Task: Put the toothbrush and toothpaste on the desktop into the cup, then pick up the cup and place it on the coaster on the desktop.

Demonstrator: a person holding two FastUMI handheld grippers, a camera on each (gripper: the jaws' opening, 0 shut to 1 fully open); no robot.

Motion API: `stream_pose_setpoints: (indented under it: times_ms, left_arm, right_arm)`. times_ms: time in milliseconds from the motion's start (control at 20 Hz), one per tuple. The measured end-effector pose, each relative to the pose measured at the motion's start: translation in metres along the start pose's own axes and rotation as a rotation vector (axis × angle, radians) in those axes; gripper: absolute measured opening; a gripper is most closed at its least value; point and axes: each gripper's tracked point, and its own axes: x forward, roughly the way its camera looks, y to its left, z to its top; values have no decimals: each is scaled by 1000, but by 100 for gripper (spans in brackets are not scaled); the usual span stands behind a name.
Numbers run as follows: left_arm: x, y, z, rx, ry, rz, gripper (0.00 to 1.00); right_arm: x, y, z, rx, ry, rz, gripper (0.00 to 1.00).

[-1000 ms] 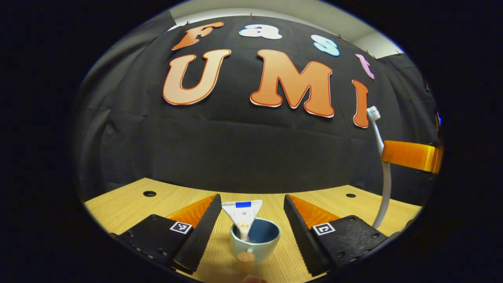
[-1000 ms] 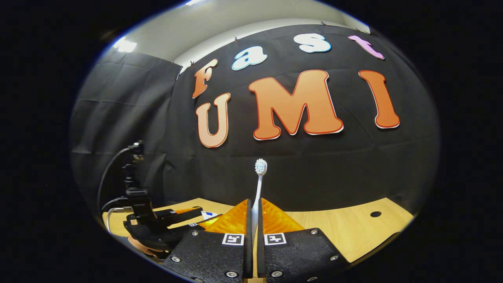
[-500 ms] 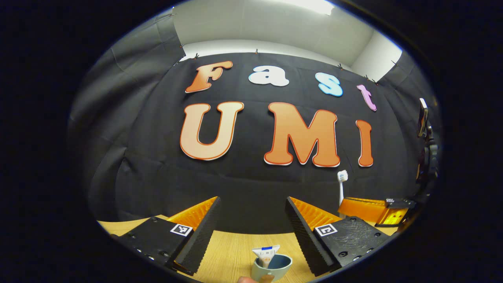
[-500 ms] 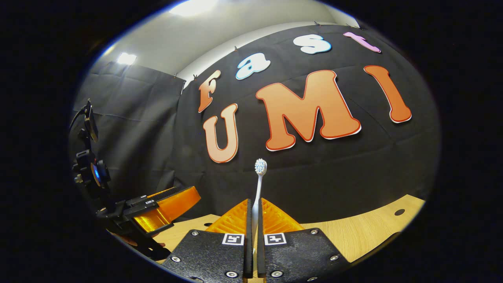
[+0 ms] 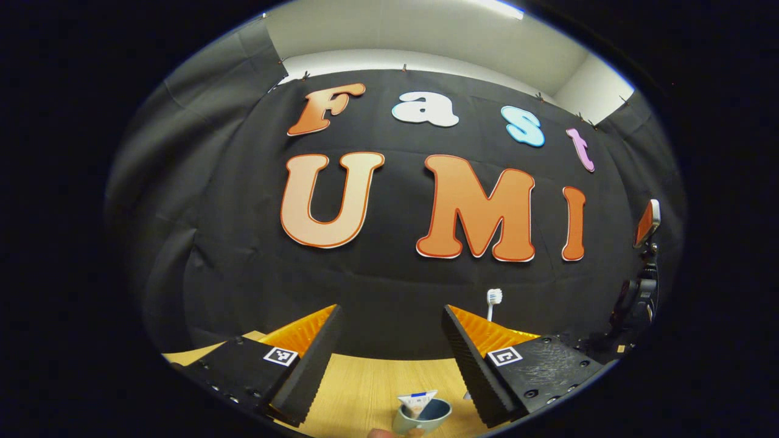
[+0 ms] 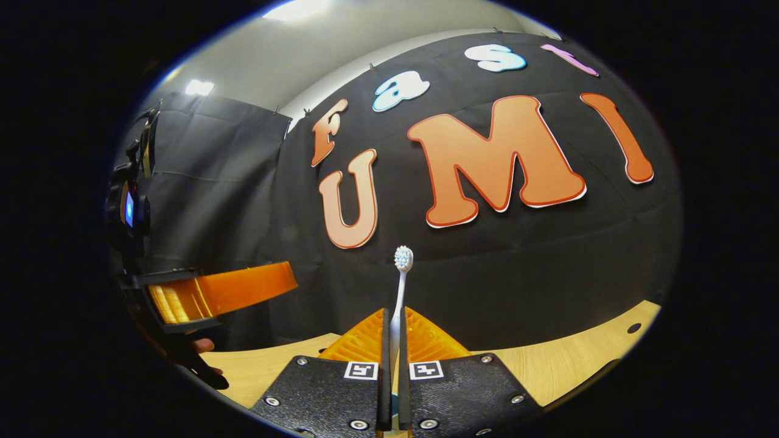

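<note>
The right gripper (image 6: 392,365) pinches the light, slim white plastic toothbrush (image 6: 398,292) low on its handle; likely slippery. The left gripper (image 5: 389,359) stands spread, holding nothing.

Recording booth, black cloth wall (image 5: 389,292), wooden desktop (image 5: 377,389), white ceiling (image 5: 426,30)

Left gripper view: cup (image 5: 423,416) below the fingers (image 5: 310,359), its base cut by the bottom edge; toothpaste (image 5: 417,400) lower end hidden inside. Toothbrush (image 5: 493,299) handle hidden behind one finger. Right gripper view: toothbrush (image 6: 400,286) lower handle hidden btwn fingers (image 6: 365,340); dark bit beneath, prob. the cup.
</note>
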Motion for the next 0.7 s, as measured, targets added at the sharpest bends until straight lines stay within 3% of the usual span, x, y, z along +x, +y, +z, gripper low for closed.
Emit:
stream_pose_setpoints:
  times_ms: [50,300,700]
  left_arm:
    - [2,-1,0,-5,13,-2,100]
    - [10,-10,-1,21,47,-41,97]
    - [13,9,-7,52,62,-7,97]
  right_arm:
    - [7,1,-5,6,8,0,5]
    - [26,5,-33,-25,59,9,5]
    - [28,3,-85,-60,155,23,6]
